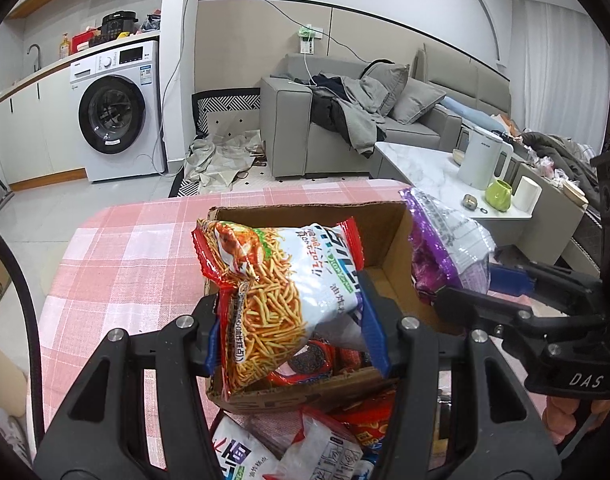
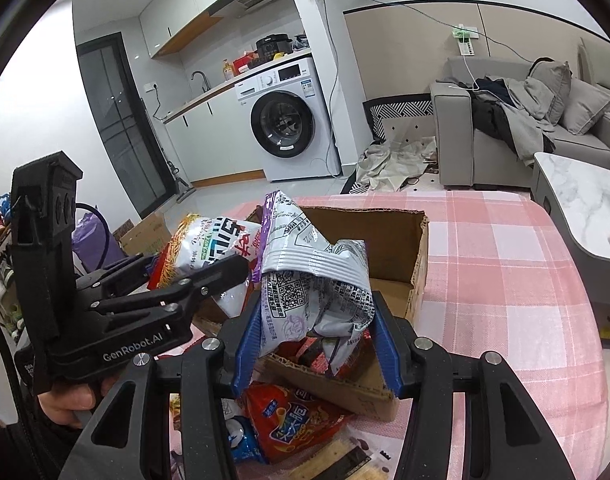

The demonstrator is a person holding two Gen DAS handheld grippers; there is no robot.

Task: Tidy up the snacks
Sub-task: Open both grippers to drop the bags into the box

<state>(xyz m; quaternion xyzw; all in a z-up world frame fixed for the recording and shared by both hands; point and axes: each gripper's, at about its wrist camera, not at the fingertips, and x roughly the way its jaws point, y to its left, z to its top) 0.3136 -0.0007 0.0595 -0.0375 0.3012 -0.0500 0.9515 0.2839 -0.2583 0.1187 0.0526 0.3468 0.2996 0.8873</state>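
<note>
Now both bags hang over the cardboard box (image 1: 385, 232): left gripper (image 1: 293, 332) clamps the noodle-snack bag (image 1: 281, 280), right gripper (image 2: 317, 344) the purple bag (image 2: 313, 280); next, lower and release.

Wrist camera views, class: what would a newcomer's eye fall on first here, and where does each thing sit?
First, the crinkly red-and-white noodle-snack bag, pinched between the left gripper's blue fingers above the open brown cardboard box. Next, the silver-and-purple foil bag, clamped in the right gripper over the same box on the pink checked tablecloth. Behind, a white front-loading washing machine stands under the kitchen counter.
</note>
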